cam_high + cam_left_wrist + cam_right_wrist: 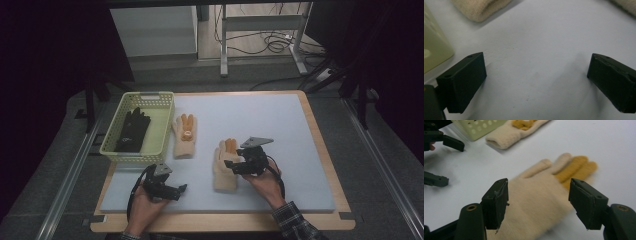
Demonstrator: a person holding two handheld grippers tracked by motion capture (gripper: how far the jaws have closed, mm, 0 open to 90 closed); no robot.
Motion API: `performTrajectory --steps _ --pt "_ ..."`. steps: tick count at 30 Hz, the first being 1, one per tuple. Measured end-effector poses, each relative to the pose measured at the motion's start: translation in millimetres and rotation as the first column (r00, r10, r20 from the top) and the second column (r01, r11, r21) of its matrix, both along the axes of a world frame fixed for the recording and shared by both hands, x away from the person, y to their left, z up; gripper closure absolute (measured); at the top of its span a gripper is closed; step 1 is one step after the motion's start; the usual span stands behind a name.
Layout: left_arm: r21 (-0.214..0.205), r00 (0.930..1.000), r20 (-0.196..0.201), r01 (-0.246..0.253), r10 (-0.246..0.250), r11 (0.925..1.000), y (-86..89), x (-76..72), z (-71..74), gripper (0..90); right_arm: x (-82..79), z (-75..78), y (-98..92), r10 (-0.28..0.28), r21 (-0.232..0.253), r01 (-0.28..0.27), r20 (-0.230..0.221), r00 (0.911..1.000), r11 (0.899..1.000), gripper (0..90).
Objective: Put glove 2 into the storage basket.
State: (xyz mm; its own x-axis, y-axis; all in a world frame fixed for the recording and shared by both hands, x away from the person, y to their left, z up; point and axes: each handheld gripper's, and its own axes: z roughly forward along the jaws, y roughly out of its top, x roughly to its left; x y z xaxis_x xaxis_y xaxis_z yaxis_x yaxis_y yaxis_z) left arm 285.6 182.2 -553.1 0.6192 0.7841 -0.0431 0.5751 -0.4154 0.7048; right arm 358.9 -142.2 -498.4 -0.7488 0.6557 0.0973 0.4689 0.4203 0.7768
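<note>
A cream glove with orange-yellow fingers [224, 180] [536, 195] lies flat on the pale mat, fingers pointing away from me. My right gripper [230, 165] [539, 195] hangs just over its palm, open, with one jaw on each side of the glove and neither pad pressing on it. A matching glove [185, 136] [509, 135] lies farther left beside the basket; its cuff [479, 10] is at the top of the left gripper view. My left gripper [182, 189] [536, 67] rests low over bare mat at the front left, open with nothing between its jaws, and it [449, 162] appears at the left edge of the right gripper view.
A pale green perforated basket [150, 95] [434, 47] [481, 127] stands at the mat's back left with a black glove [132, 130] inside. The mat [280, 130] sits on a wooden board. Beyond the table are metal frame legs and cables on the floor.
</note>
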Motion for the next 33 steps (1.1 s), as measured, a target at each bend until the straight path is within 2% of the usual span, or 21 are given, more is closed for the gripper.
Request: performTrajectory --steps 2,5,12,16,19,23,25,29,31,33 --pt "0.0 1.0 0.0 0.0 0.0 1.0 0.0 0.0 0.0 2.6 -1.5 1.2 -8.4 -0.013 -0.002 0.013 -0.002 0.9999 1.0 35.8" --pt "0.0 1.0 0.0 0.0 0.0 1.0 0.0 0.0 0.0 2.6 -6.0 -1.3 -20.4 -0.02 -0.023 0.02 -0.008 0.9998 1.0 47.4" --pt "0.0 1.0 0.0 0.0 0.0 1.0 0.0 0.0 0.0 2.6 -12.0 -12.6 -32.5 -0.022 -0.039 0.021 -0.024 0.9995 0.999 66.6" --pt "0.0 1.0 0.0 0.0 0.0 1.0 0.0 0.0 0.0 2.6 -12.4 -16.4 -33.7 -0.033 -0.064 0.032 -0.008 0.9994 0.997 70.0" --pt "0.0 1.0 0.0 0.0 0.0 1.0 0.0 0.0 0.0 2.6 -8.9 -14.3 -35.6 -0.051 -0.057 0.051 -0.002 0.9987 0.997 70.8" --pt "0.0 1.0 0.0 0.0 0.0 1.0 0.0 0.0 0.0 2.6 3.2 -9.5 -32.4 -0.07 -0.047 0.07 0.01 0.9975 0.996 74.8" --pt "0.0 1.0 0.0 0.0 0.0 1.0 0.0 0.0 0.0 2.6 16.2 -9.6 -28.1 -0.084 -0.038 0.084 0.0 0.9965 0.996 75.1" --pt "-0.001 1.0 0.001 0.0 0.0 1.0 0.0 0.0 -0.1 2.6 40.8 -16.3 -17.5 -0.107 -0.018 0.107 -0.031 0.9937 0.994 68.5" --pt "-0.001 1.0 0.001 0.0 0.0 1.0 0.0 0.0 -0.1 2.6 51.5 -22.8 -12.7 -0.11 -0.025 0.109 -0.057 0.9923 0.994 67.9" --pt "-0.001 1.0 0.001 0.0 0.0 1.0 0.0 0.0 -0.1 2.6 56.7 -30.9 -8.1 -0.116 -0.071 0.111 -0.062 0.9913 0.991 76.5"
